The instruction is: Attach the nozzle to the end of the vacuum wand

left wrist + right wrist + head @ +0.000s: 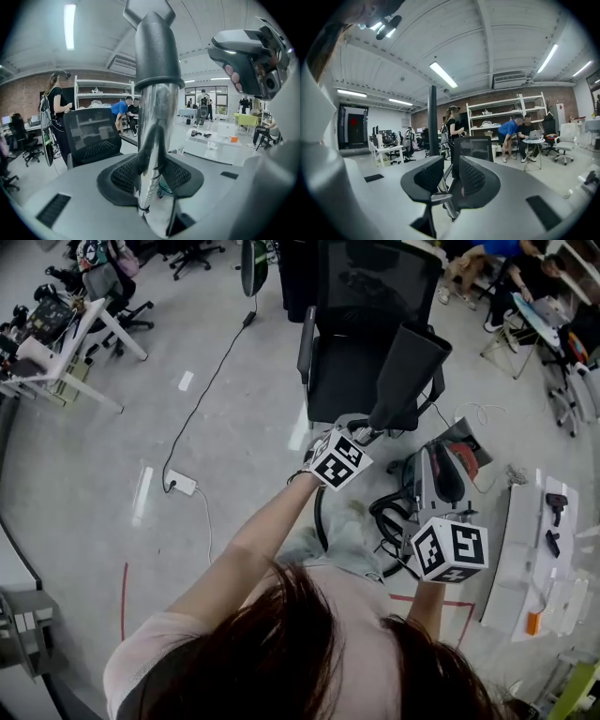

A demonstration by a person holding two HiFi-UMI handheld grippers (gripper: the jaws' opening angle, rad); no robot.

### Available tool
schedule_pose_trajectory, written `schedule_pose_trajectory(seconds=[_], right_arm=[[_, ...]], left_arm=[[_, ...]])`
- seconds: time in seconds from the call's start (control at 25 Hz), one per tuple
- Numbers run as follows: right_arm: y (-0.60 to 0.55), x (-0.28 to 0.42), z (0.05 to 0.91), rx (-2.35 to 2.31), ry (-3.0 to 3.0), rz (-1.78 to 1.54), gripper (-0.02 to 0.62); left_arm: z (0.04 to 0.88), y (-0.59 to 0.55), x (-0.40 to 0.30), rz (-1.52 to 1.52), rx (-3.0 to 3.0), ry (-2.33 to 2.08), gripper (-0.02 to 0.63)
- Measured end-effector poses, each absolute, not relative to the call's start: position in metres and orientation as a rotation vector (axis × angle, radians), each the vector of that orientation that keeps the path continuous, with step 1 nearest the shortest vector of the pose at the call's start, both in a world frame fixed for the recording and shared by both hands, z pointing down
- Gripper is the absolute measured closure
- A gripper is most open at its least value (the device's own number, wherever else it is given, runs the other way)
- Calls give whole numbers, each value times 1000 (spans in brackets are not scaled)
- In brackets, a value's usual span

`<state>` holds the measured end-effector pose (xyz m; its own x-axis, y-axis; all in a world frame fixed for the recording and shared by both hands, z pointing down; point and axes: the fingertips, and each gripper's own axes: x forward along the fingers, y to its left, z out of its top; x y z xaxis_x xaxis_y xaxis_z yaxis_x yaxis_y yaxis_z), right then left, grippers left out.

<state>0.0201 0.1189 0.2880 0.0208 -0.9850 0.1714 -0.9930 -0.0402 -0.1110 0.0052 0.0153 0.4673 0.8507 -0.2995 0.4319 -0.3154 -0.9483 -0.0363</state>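
Closest in, the person's forearm (258,545) reaches up the frame. The right gripper (451,176) hangs low at the right, jaws partly spread with nothing pinched; an office chair (361,362) shows through the gap. Just past it, the left gripper (152,173) is clamped tight on the shiny vacuum wand (154,122), which rises straight up between its pads. The nozzle (408,376) sits on top, its dark collar down over the tube's upper end, its wide mouth fanning out against the chair's seat and armrest in the head view. The vacuum body (441,474) lies on the floor between the two grippers, with black hose loops (389,517) coiled beside it. To the right stands a white table (525,549) with small tools on it. To the left a power strip (181,484) trails a cable (211,381) across the floor. At the far edges are desks (56,362) and seated people (506,259).
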Motion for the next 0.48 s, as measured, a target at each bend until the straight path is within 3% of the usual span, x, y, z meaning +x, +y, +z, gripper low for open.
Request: schedule_pose_trajectory(seconds=[0.48], right_arm=[[198,4,289,2434,-1908,275,512]], left_arm=[[467,39,-21,671,3005,-476,453]])
